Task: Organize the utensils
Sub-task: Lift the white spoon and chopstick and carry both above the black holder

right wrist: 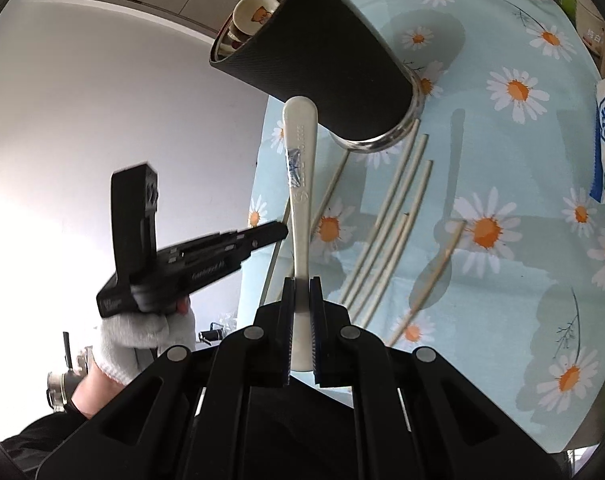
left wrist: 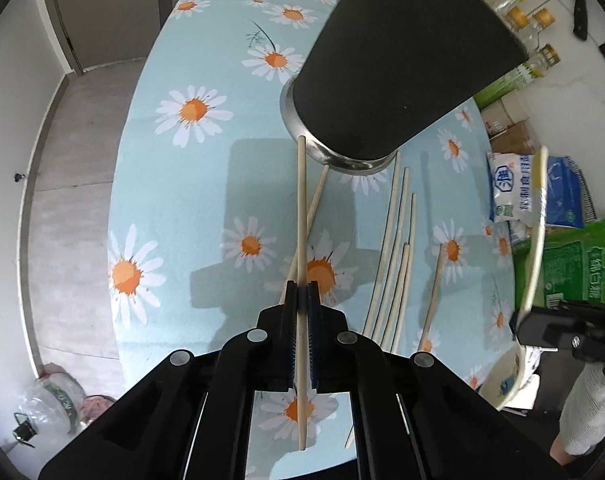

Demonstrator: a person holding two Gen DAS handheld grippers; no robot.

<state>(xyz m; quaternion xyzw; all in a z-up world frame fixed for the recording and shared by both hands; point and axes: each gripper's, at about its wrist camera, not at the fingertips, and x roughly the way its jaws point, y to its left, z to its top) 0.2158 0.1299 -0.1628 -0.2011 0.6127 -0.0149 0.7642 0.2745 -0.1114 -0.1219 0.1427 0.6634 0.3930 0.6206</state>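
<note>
My left gripper (left wrist: 301, 286) is shut on a pale wooden chopstick (left wrist: 301, 220), which points ahead at the steel foot of the black utensil holder (left wrist: 402, 60). Several more chopsticks (left wrist: 394, 248) lie on the daisy tablecloth (left wrist: 190, 184) to the right, one (left wrist: 314, 204) lies under the held one, and another (left wrist: 432, 296) lies apart. My right gripper (right wrist: 302, 280) is shut on a silver metal utensil (right wrist: 300, 168), whose broad handle end reaches toward the holder (right wrist: 322, 60). The holder's mouth shows a ceramic spoon (right wrist: 256, 14). The left gripper (right wrist: 278, 232) hovers left of the utensil.
A white and blue bag (left wrist: 506, 188) and green packets (left wrist: 574, 264) crowd the table's right side. Bottles (left wrist: 518, 8) and a knife (left wrist: 580, 12) sit on the counter beyond. The table's curved left edge (left wrist: 118, 216) drops to the floor. A gloved hand (right wrist: 142, 336) holds the left gripper.
</note>
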